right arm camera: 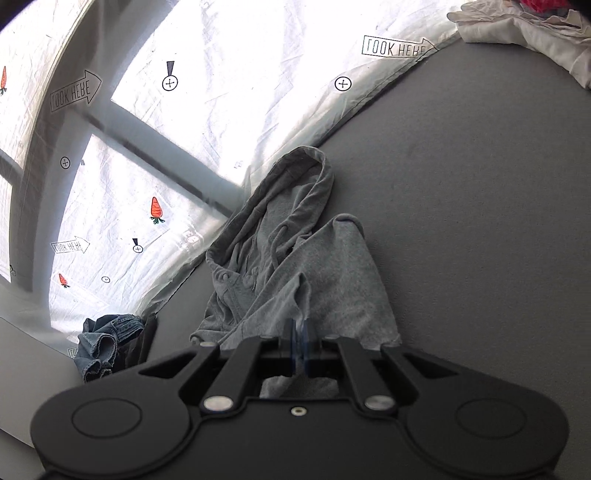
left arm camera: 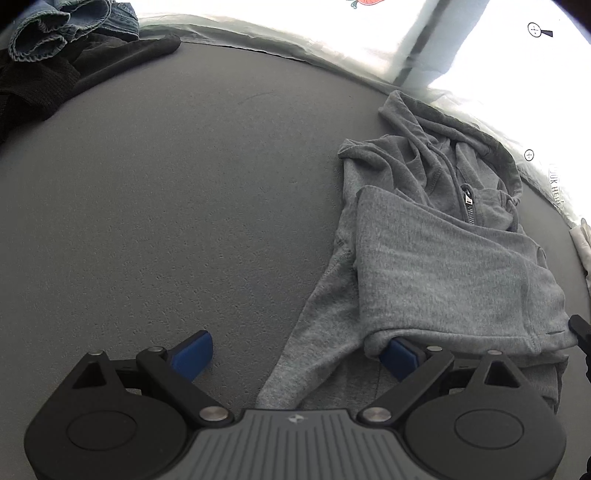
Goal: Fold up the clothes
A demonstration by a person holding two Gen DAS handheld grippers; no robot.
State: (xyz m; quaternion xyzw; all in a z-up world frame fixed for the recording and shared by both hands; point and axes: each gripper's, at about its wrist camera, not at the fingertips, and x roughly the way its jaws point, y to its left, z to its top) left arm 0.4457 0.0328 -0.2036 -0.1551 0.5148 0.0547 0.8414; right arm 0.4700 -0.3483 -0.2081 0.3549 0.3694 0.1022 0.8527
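Observation:
A grey zip hoodie (left arm camera: 443, 251) lies partly folded on the grey table surface (left arm camera: 184, 184), its hood toward the far edge. My left gripper (left arm camera: 297, 354) is open at the hoodie's near edge. Its right fingertip (left arm camera: 397, 352) is tucked under a folded layer, its left fingertip (left arm camera: 195, 352) rests over bare table, and a sleeve (left arm camera: 314, 350) runs between them. In the right wrist view my right gripper (right arm camera: 300, 334) is shut on an edge of the hoodie (right arm camera: 332, 280), and the pinched fabric rises in a peak from the table. The pads are blurred.
A pile of denim (left arm camera: 55, 29) and black clothes (left arm camera: 37, 85) sits at the far left corner; the denim (right arm camera: 107, 339) also shows in the right wrist view. White garments (right arm camera: 524, 33) lie at the far right. A backlit white printed sheet (right arm camera: 221, 92) hangs behind the table.

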